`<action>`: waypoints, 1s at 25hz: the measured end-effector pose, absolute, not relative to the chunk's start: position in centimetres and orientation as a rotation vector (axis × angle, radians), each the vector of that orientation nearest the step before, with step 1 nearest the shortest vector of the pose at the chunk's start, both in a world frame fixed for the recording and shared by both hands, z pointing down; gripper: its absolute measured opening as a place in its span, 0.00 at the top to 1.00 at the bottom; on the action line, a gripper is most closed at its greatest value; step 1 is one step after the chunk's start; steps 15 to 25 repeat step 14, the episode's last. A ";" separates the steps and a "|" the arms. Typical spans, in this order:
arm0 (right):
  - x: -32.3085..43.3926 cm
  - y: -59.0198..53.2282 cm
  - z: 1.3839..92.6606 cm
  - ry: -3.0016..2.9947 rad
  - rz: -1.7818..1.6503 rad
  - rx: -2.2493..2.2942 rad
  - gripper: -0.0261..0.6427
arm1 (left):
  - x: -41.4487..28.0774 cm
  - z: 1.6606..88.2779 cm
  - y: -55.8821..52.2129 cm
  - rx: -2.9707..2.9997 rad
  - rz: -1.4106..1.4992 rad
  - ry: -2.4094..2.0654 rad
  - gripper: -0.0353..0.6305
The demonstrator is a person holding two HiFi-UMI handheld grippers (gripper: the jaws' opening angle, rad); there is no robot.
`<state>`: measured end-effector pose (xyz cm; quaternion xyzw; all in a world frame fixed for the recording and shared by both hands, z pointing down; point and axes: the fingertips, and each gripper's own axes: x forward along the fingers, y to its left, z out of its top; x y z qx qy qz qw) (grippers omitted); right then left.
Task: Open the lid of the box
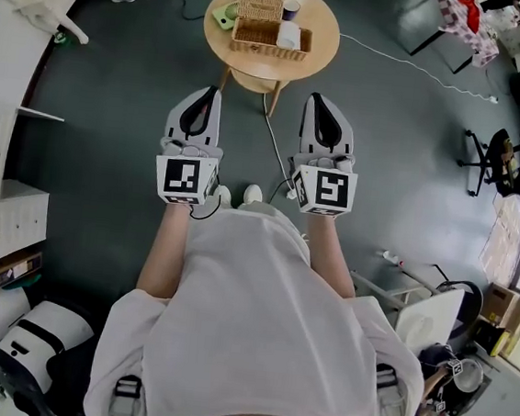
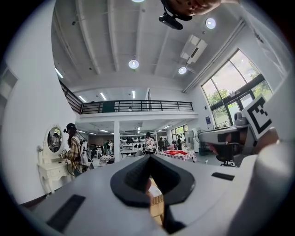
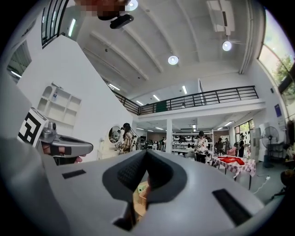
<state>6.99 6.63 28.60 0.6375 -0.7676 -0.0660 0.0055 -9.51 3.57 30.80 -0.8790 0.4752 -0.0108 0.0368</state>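
Both grippers are held out over the floor, well short of the round bench (image 1: 307, 64). The left gripper (image 1: 207, 91) is seen w/ jaws pressed together, nothing between them. Same for the right gripper (image 1: 316, 98): tips met, empty. The wicker box (image 1: 260, 34) is sat mid-bench, w/ a cup (image 1: 291, 10) just behind it. Whether its lid lies flat down can't be told from this far off. The approach looks not yet made.

Risks: if the jaws aren't spread before the lid edge is reached, the box would prob. be shoved, not gripped. It looks light, so it could be slid into the cup, or lifted whole w/ the lid unless the base is pinned by the other gripper. A cable (image 1: 275, 139) is trailed across the floor btwn person & bench, so a trip could be caused on the way in.
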 end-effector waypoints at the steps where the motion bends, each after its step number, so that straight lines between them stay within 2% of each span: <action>1: 6.9 6.6 28.5 -2.409 -0.211 1.991 0.97 | -9.5 30.8 3.8 -2.696 -0.035 1.460 0.95; 25: 9.7 6.9 28.9 -2.388 -0.249 1.994 0.97 | -7.0 30.9 4.2 -2.704 0.002 1.487 0.95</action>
